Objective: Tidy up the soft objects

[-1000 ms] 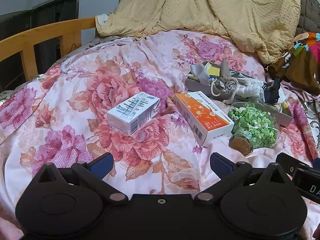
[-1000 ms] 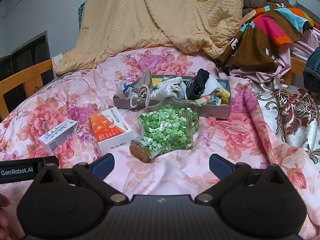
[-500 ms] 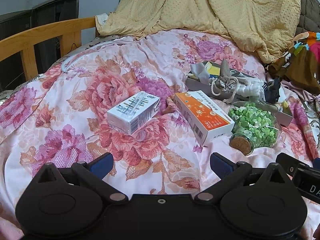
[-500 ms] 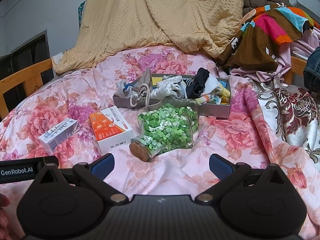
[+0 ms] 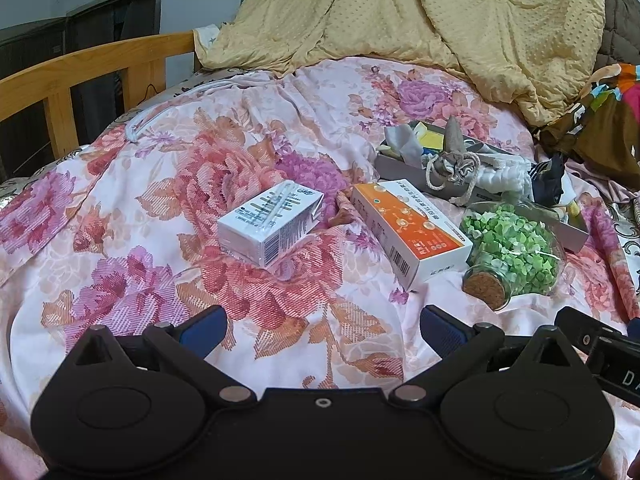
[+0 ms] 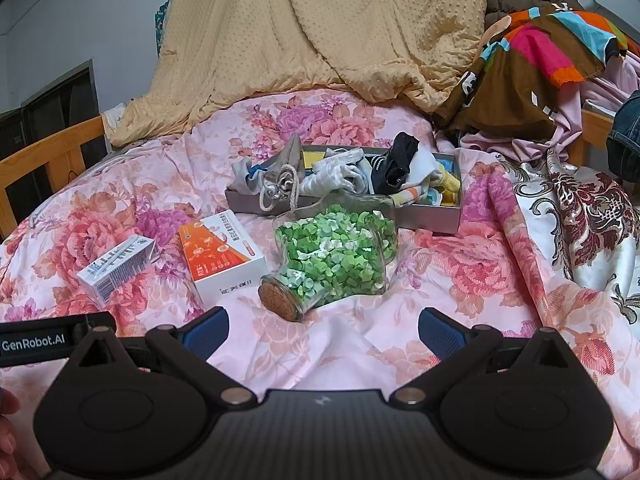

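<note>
- Several soft items (socks, white glove-like knit, grey drawstring pouch [image 6: 280, 184]) sit bundled in the shallow grey tray [image 6: 424, 218] mid-bed; tray keeps them corralled, so sorting prob. looks mostly done or is just starting, can't tell which.
- Pouch hangs over tray's near-left rim, cord dangling outside; likely the loosest piece, easy first grab for you.
- Black sock [image 6: 396, 164] mounded near tray centre-right, yellow/blue bits tucked at the far-right end.
- Glass jar [image 6: 336, 256] of green paper stars lies on its side just in front of tray, cork pointing toward you; hard obj, not part of the soft set, and it partly blocks your approach.
- Orange box [image 5: 408, 232] and white box [image 5: 272, 220] lie flat left of jar, apart from each other, rigid distractors.
- Your right gripper [image 6: 322, 328]: spread wide, nothing between fingers, low over sheet facing jar.
- Your left gripper [image 5: 322, 326]: also spread, empty, facing the boxes.
- Surface: rumpled floral bedsheet [image 5: 160, 200], soft and uneven, so things tilt.
- Room: yellow blanket [image 6: 320, 32] heaped behind, colourful clothes pile [image 6: 540, 64] right, wooden bed rail [image 5: 80, 76] left.
</note>
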A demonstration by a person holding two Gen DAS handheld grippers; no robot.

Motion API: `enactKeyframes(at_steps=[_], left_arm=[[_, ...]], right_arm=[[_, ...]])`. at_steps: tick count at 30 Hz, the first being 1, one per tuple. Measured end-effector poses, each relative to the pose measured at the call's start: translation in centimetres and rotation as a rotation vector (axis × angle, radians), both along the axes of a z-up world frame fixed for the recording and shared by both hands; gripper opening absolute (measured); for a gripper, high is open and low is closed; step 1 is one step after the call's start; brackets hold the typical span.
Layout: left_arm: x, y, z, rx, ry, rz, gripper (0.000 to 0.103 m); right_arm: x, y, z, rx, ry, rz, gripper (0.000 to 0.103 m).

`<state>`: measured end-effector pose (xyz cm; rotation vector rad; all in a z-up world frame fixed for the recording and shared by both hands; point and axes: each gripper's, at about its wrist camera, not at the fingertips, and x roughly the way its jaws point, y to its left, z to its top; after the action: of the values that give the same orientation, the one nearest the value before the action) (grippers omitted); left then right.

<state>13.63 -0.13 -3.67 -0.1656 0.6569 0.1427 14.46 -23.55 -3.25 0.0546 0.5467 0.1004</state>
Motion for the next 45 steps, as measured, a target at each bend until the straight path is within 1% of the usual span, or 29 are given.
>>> enactKeyframes(at_steps=[37, 45], left_arm=[[0.07, 0.01, 0.03, 0.0, 0.0, 0.001, 0.102], [0.06, 0.05, 0.0, -0.004, 0.0, -0.004, 0.102]], right_arm=[[0.11, -0.08, 0.02, -0.001, 0.005, -0.002, 0.103], [-0.04, 0.03, -0.43, 0.0, 0.012, -0.001, 0.103]])
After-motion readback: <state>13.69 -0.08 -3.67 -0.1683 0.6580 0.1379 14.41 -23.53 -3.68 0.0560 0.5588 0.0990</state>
